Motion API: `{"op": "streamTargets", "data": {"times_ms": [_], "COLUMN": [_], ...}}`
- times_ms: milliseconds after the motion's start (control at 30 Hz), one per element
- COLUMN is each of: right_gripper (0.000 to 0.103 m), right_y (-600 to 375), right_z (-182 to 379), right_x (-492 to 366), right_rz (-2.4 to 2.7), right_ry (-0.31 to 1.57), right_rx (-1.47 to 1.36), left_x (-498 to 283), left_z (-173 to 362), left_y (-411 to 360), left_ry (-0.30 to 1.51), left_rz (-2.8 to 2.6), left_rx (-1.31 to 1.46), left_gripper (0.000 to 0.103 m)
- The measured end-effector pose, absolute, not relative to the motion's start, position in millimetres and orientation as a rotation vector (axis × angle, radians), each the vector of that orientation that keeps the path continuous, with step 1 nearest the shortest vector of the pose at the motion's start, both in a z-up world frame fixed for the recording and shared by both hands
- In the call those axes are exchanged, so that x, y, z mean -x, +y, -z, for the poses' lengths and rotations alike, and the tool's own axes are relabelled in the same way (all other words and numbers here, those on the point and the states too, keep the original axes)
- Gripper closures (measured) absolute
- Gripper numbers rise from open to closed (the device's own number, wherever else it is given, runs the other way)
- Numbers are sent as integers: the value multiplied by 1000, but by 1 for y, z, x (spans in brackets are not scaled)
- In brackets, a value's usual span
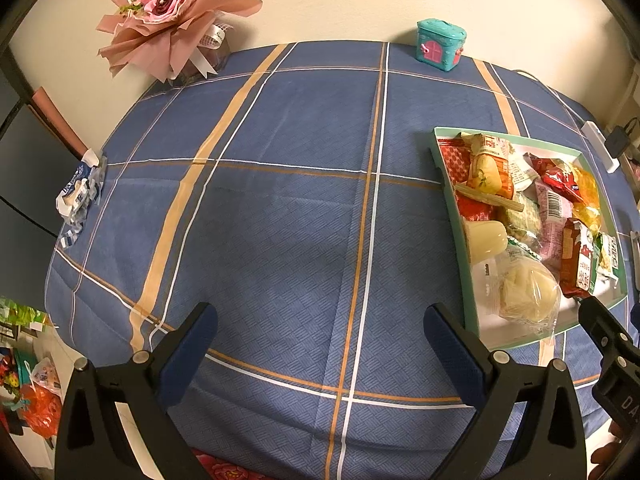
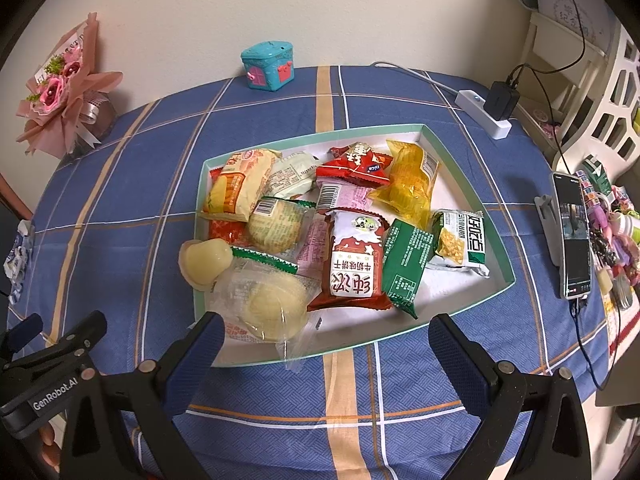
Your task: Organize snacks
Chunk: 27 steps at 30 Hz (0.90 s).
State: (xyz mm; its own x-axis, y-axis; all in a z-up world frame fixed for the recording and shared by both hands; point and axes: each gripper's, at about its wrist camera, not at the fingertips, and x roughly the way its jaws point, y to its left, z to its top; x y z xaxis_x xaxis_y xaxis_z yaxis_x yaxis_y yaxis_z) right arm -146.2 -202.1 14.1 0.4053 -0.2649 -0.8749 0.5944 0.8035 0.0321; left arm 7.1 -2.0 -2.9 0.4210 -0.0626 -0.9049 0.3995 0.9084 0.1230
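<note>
- Both sets of tongs are spread wide and empty: the left gripper (image 1: 320, 344) hangs over bare blue plaid tablecloth (image 1: 280, 208), the right gripper (image 2: 326, 354) just short of the tray (image 2: 472, 216).
- From the right wrist, the snacks sit heaped in the tray at twelve o'clock.
- The clear-wrapped bun (image 2: 272, 308) at eleven looks soft and light; I'd pinch its crinkly wrapper edge, not the cake.
- The jelly cup (image 2: 204, 262) on the rim looks slippery.

Warm, even indoor light, soft shadows, sharp focus throughout (strong fisheye bending and dark vignetted corners).
</note>
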Motion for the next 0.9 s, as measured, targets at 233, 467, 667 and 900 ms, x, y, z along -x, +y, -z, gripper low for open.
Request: {"op": "streamTargets", "data": {"times_ms": [233, 467, 667, 900], "right_gripper": [0, 0, 0, 0], "right_y": [-202, -201, -201, -201], "right_z": [-14, -14, -14, -14], "right_x": [146, 145, 145, 145], "right_rz": [558, 558, 557, 558], "right_ry": [1022, 1024, 1024, 1024], "right_rx": [-366, -361, -360, -361], "left_x": [-7, -7, -6, -6], "left_z": [3, 4, 4, 2], "left_y": [-3, -3, -3, -3], "left_ry": [1110, 1113, 1109, 1110], "left_rz": [290, 287, 285, 285], "left_rx": [-339, -336, -334, -327], "left_gripper": [1, 1, 1, 1]}}
